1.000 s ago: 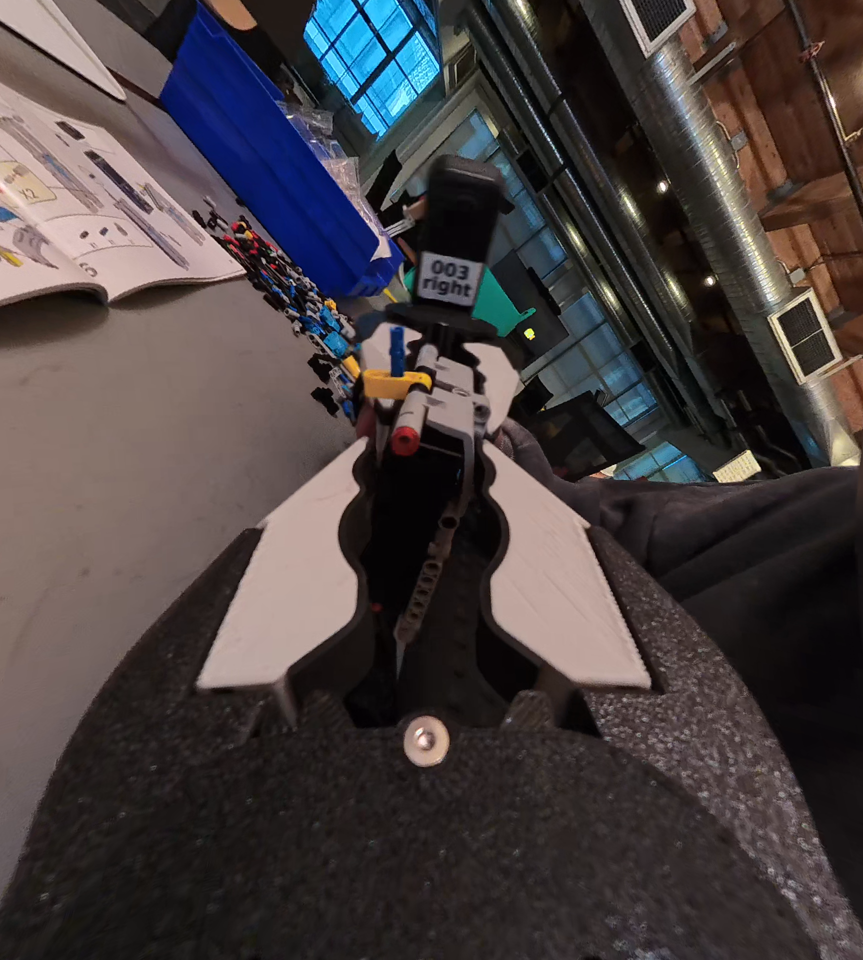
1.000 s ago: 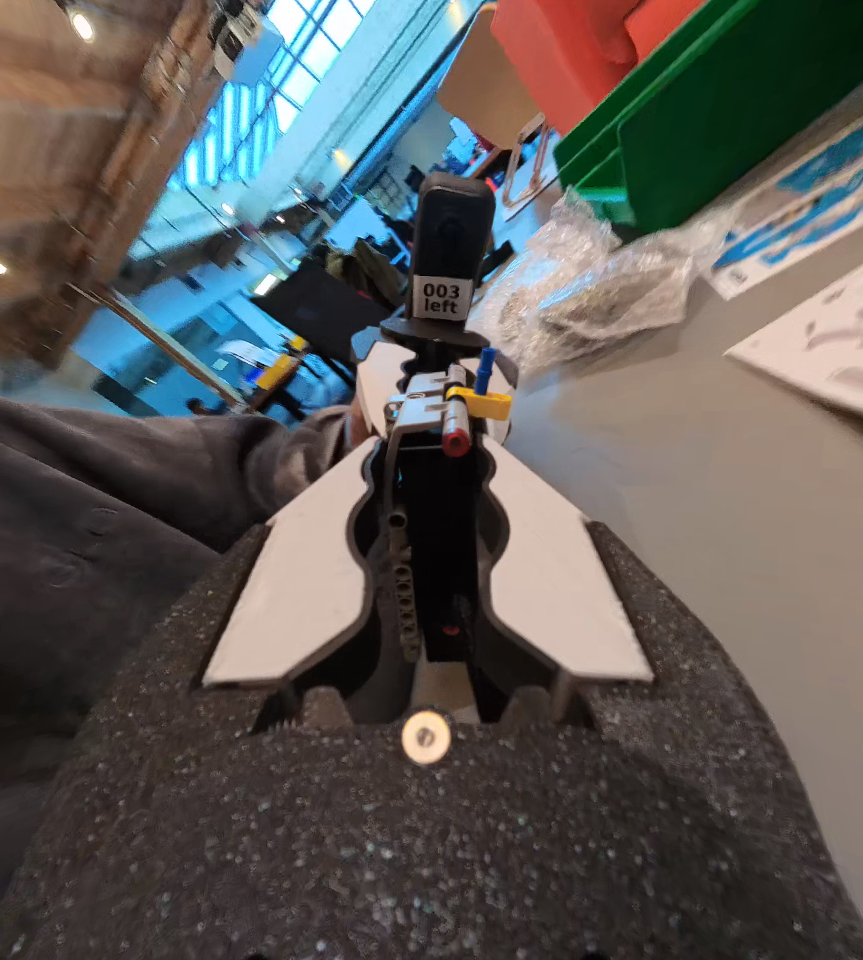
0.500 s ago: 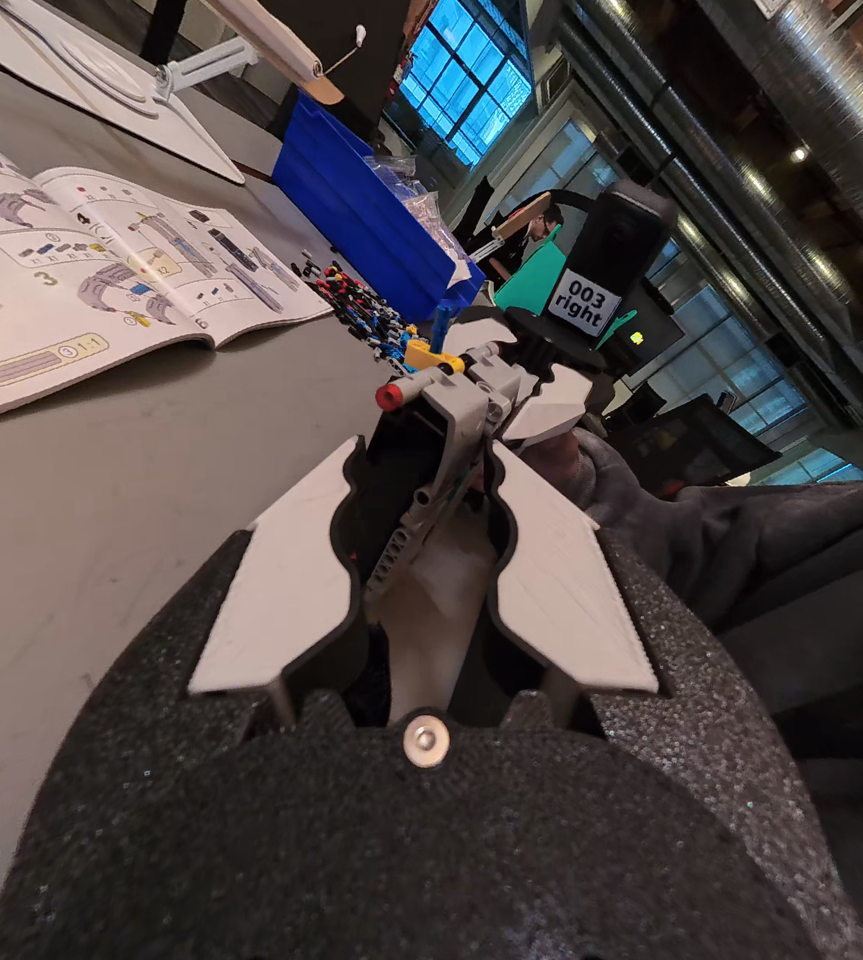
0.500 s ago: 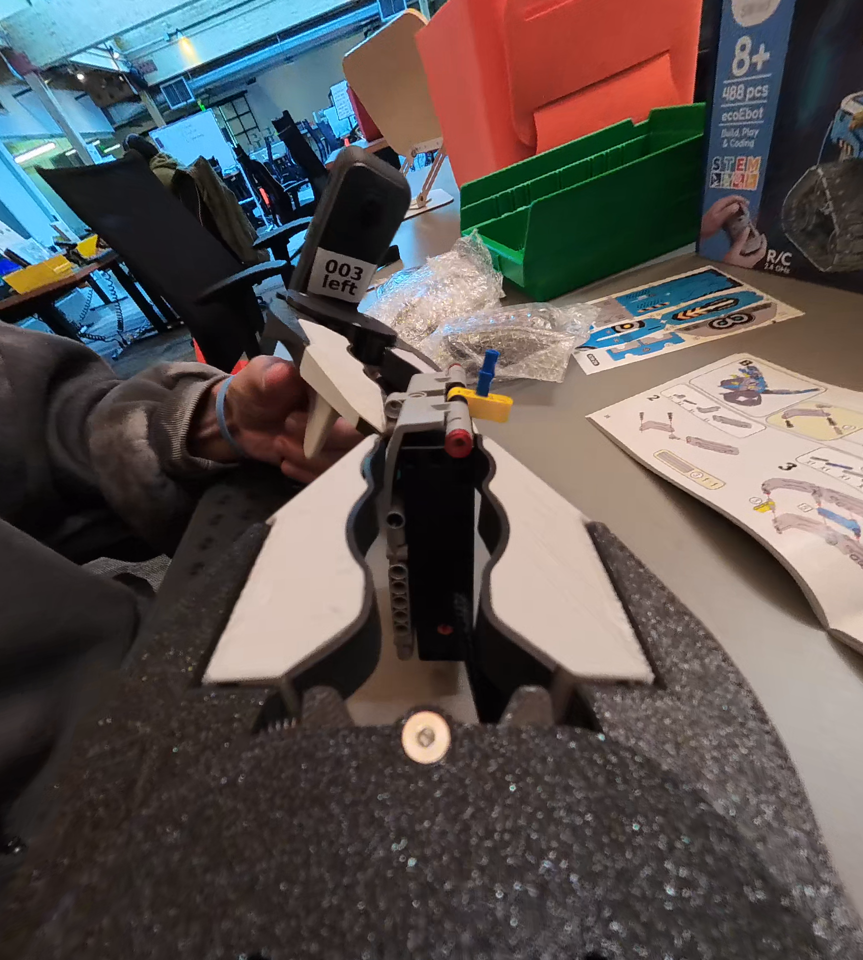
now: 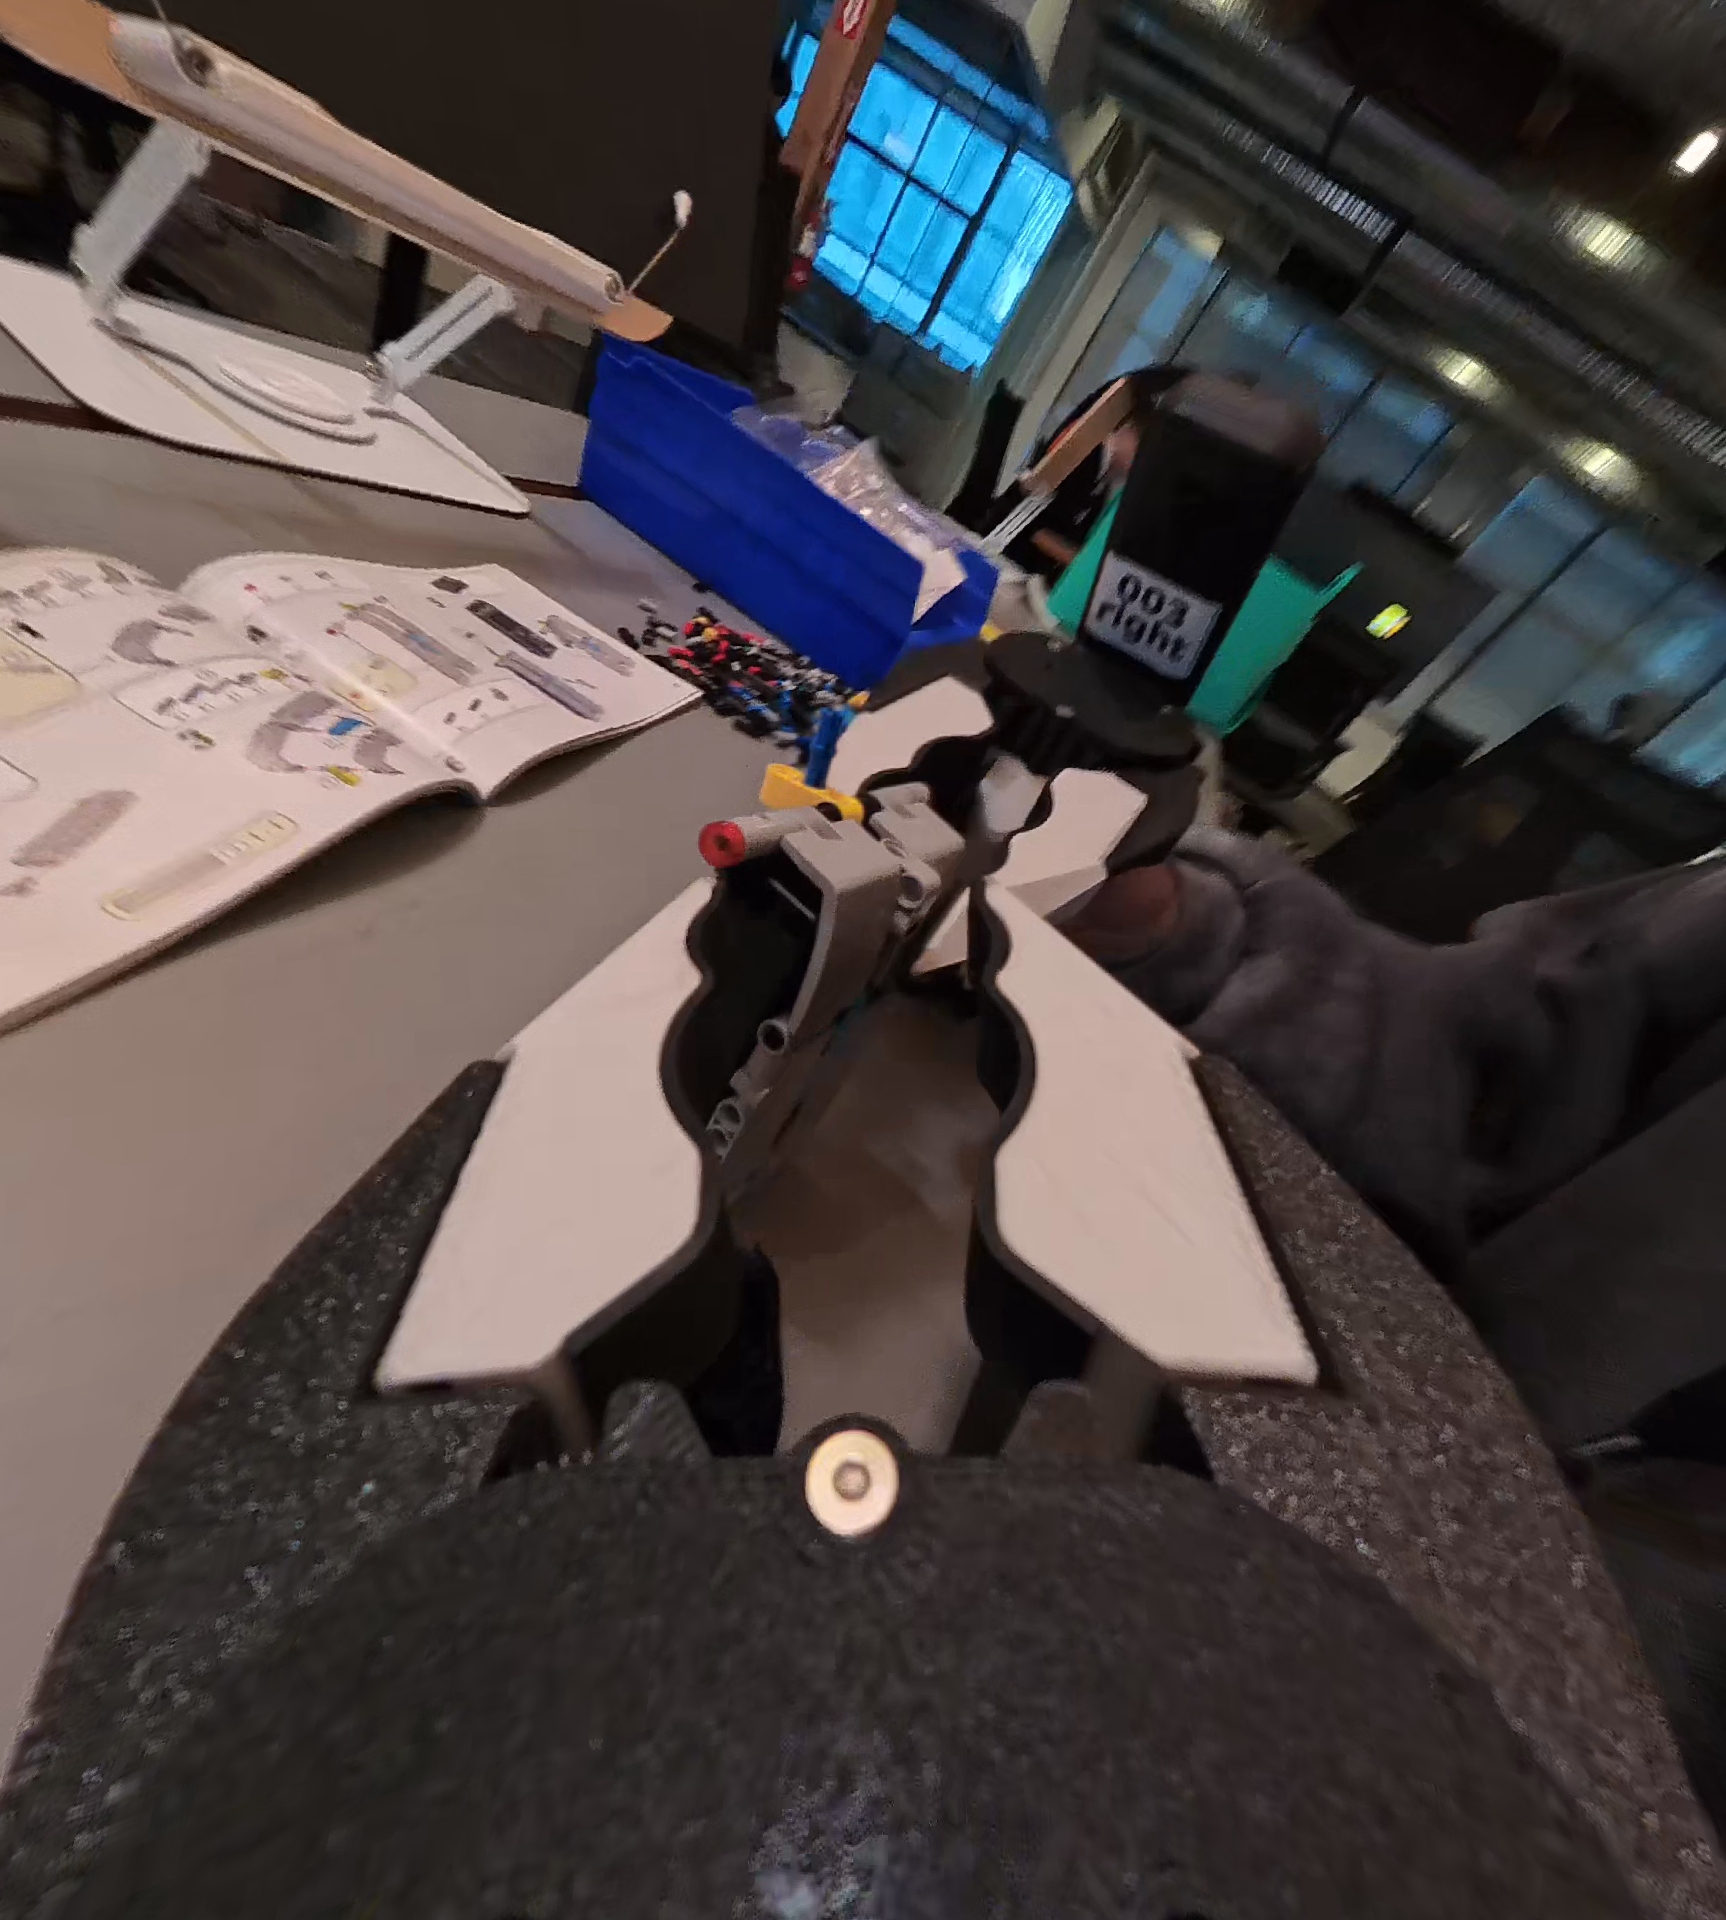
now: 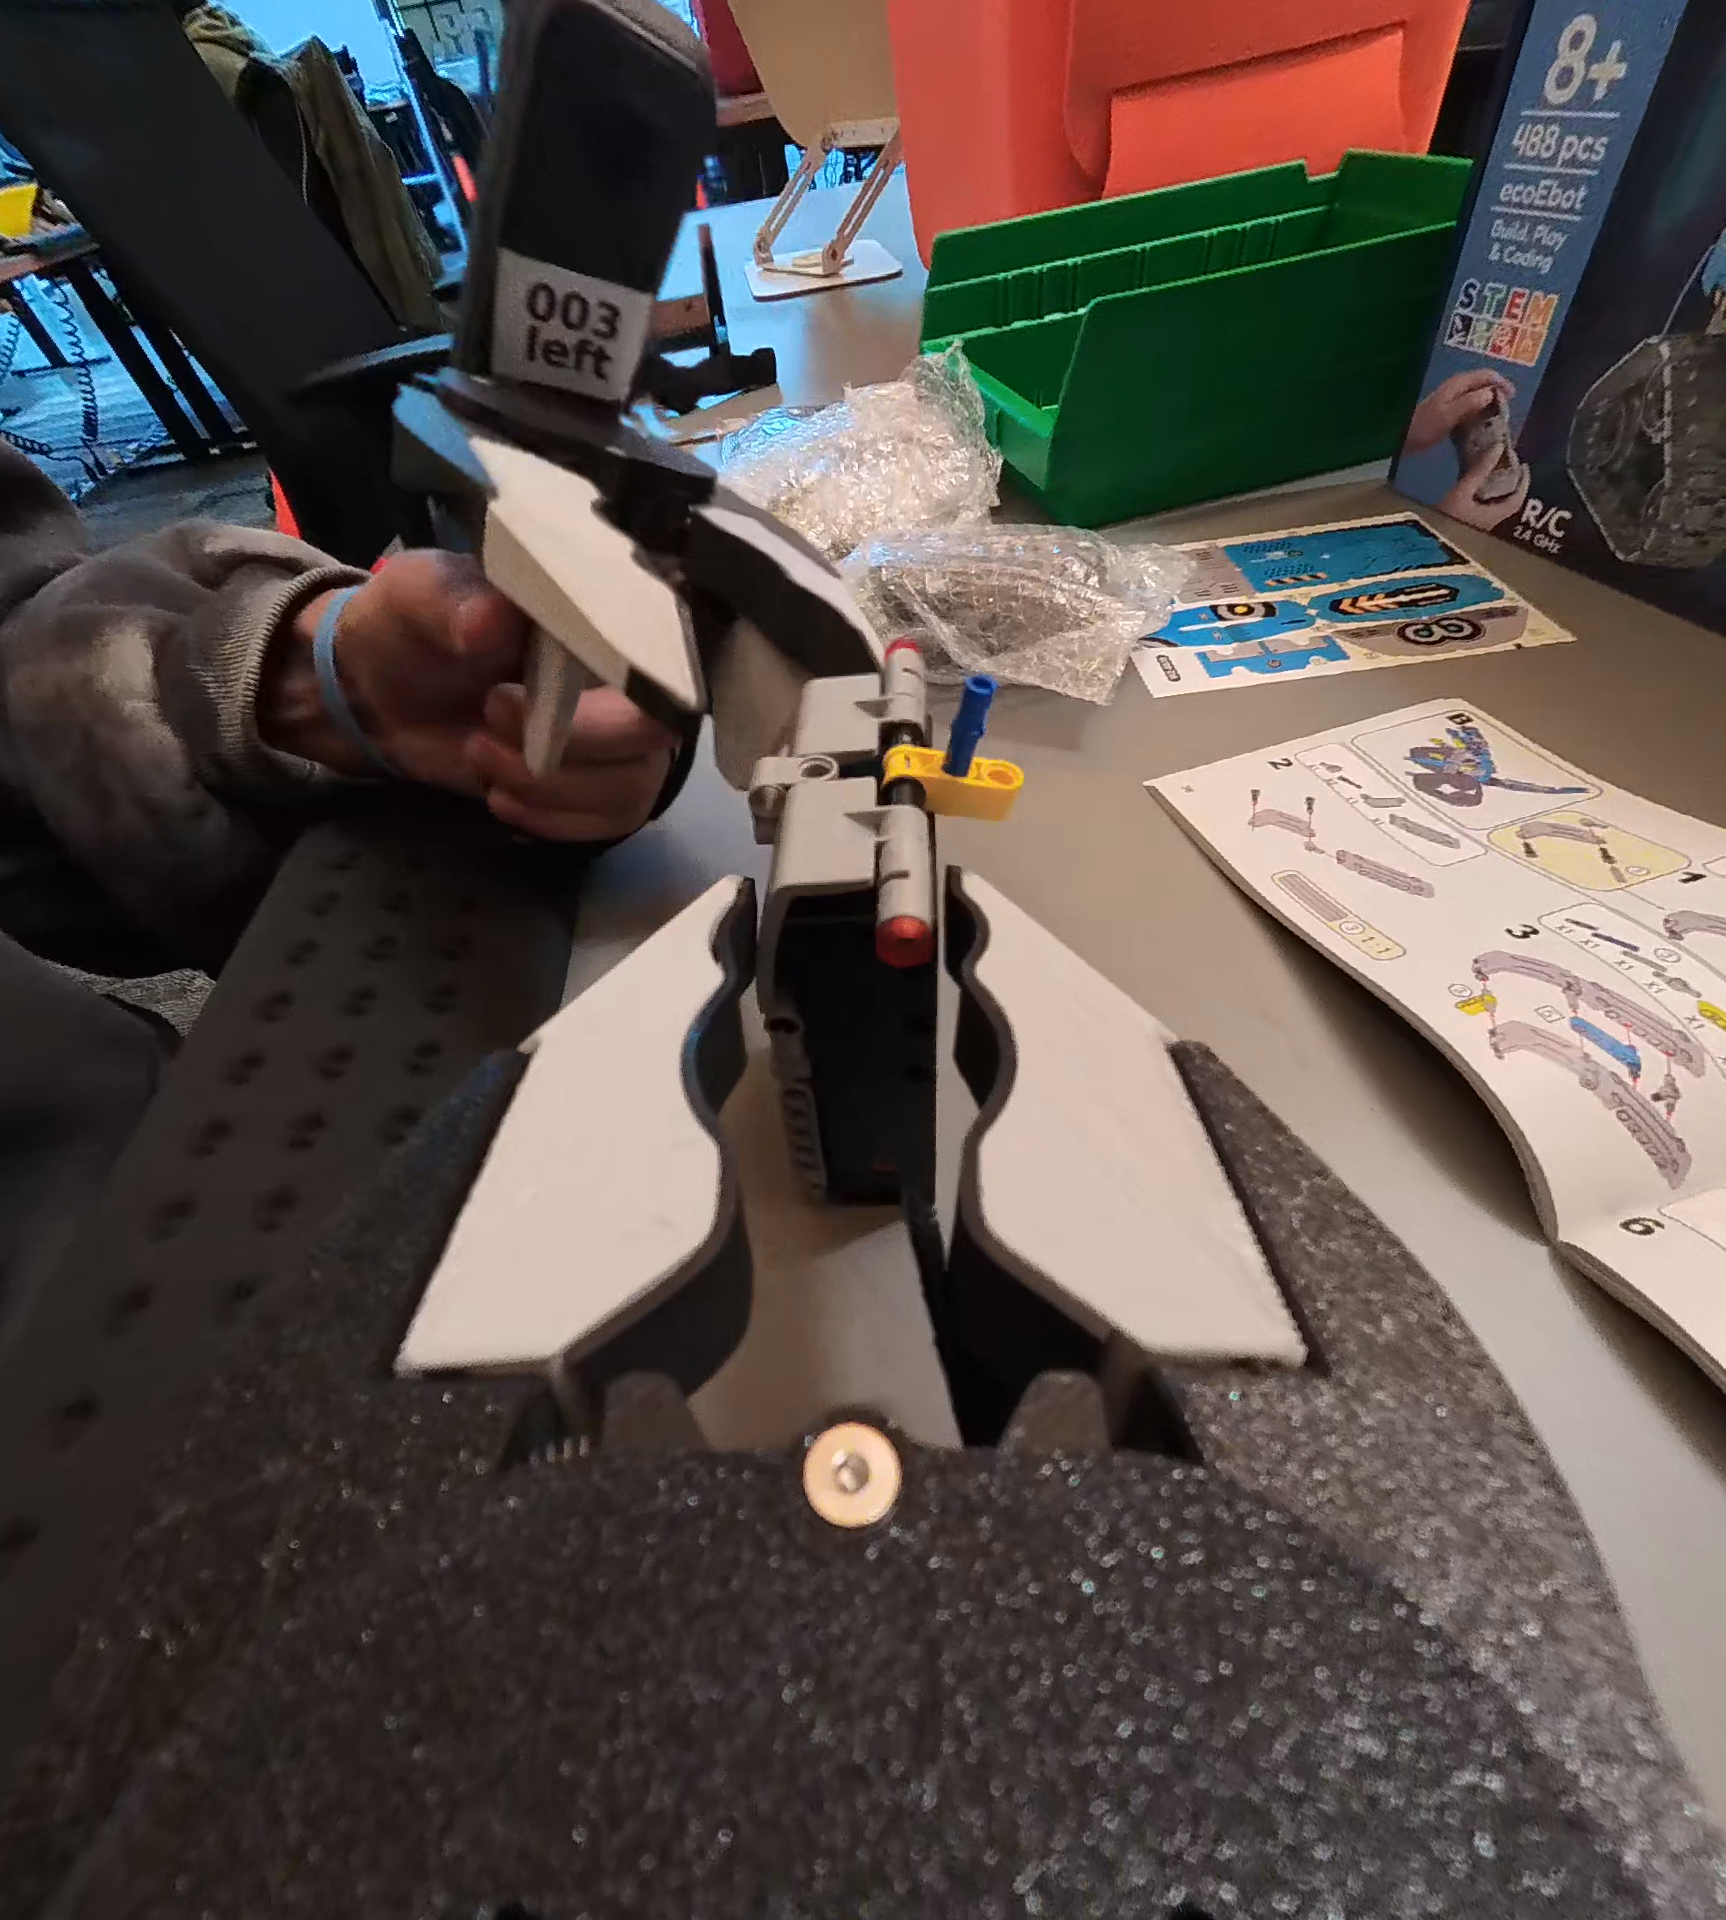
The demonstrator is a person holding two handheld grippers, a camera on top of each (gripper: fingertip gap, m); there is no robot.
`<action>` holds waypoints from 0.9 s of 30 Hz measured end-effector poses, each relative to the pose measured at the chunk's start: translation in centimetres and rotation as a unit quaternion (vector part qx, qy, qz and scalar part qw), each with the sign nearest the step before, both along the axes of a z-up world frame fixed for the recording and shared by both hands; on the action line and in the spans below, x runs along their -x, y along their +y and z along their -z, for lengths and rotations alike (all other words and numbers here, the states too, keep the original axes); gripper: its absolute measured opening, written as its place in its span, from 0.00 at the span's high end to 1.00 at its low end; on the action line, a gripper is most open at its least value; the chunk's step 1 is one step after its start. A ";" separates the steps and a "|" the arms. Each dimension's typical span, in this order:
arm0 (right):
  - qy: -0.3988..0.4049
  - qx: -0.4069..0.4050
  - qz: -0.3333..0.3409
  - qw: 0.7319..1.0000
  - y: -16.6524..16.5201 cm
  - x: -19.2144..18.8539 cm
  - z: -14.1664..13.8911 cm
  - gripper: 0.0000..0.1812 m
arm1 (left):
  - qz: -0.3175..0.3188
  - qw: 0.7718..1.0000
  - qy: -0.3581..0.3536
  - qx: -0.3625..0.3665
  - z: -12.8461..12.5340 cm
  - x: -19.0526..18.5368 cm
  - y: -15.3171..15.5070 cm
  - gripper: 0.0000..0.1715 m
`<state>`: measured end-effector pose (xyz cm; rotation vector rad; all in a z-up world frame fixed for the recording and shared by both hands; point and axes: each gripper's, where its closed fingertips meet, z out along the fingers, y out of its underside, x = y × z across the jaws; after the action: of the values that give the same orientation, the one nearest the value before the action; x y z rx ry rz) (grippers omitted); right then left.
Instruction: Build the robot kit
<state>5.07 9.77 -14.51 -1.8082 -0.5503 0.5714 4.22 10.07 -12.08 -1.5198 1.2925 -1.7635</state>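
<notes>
Brick assembly (image 6: 854,997) | both claws, left (image 5: 843,940) and right (image 6: 848,904), clamp it (opposite ends)

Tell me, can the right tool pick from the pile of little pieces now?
Probably not yet. The right tool is shut on the grey and black build, and the pile of little pieces lies farther off.

dim indoor light is seen in both views, with blue daylight from the windows (image 5: 926,223) and blurred ceiling lamps (image 5: 1695,151). strong wide-angle bending is shown at the edges. the booklet (image 5: 215,707) is smeared by motion blur.
</notes>
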 end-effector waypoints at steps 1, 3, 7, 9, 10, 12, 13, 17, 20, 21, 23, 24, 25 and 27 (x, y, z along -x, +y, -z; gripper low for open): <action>-0.001 0.000 -0.005 1.000 -0.1 0.2 0.0 0.81 | -0.006 1.000 0.005 -0.028 0.2 -0.2 -0.2 0.74; -0.008 0.006 -0.005 1.000 0.0 0.5 0.3 0.80 | -0.020 0.998 0.017 -0.062 0.7 -0.5 -0.2 0.73; -0.015 0.005 -0.002 1.000 0.0 0.5 0.4 0.79 | -0.026 0.997 0.018 -0.074 0.8 -0.6 -0.2 0.75; -0.012 0.006 -0.002 1.000 0.0 0.6 0.4 0.79 | -0.026 0.996 0.017 -0.078 0.8 -0.6 -0.2 0.75; -0.015 0.005 -0.002 1.000 0.0 0.6 0.4 0.79 | -0.025 0.996 0.017 -0.079 0.8 -0.6 -0.3 0.75; -0.018 0.004 -0.004 1.000 -0.1 0.7 0.4 0.80 | -0.024 0.997 0.017 -0.076 0.8 -0.6 -0.2 0.76; -0.017 0.004 -0.003 1.000 -0.1 0.7 0.4 0.80 | -0.024 0.997 0.017 -0.076 0.8 -0.6 -0.2 0.76; -0.009 0.008 0.000 1.000 0.0 0.5 0.4 0.80 | -0.023 0.997 0.016 -0.074 0.8 -0.6 -0.2 0.76; 0.013 0.018 0.009 1.000 0.3 0.3 0.3 0.80 | -0.027 0.997 0.018 -0.063 0.8 -0.6 0.1 0.75; 0.020 0.022 0.015 0.999 0.4 0.1 0.3 0.81 | -0.029 0.998 0.017 -0.061 0.8 -0.6 0.2 0.73; 0.046 0.035 0.026 0.998 0.7 -0.6 0.3 0.82 | -0.032 0.998 0.013 -0.057 0.6 -0.5 0.3 0.69; 0.073 0.049 0.029 0.996 0.7 -0.9 0.3 0.81 | -0.038 0.998 0.014 -0.058 0.7 -0.5 0.5 0.68; 0.103 0.065 0.032 0.992 0.8 -1.3 0.2 0.82 | -0.042 0.997 0.017 -0.061 0.8 -0.6 0.7 0.68; 0.169 0.102 0.047 0.979 1.1 -2.4 0.3 0.82 | -0.038 0.997 0.024 -0.067 1.1 -0.7 0.6 0.67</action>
<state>7.52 10.85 -14.80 -1.8626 -0.1781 0.8742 4.90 10.64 -13.18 -1.5245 1.3294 -1.5697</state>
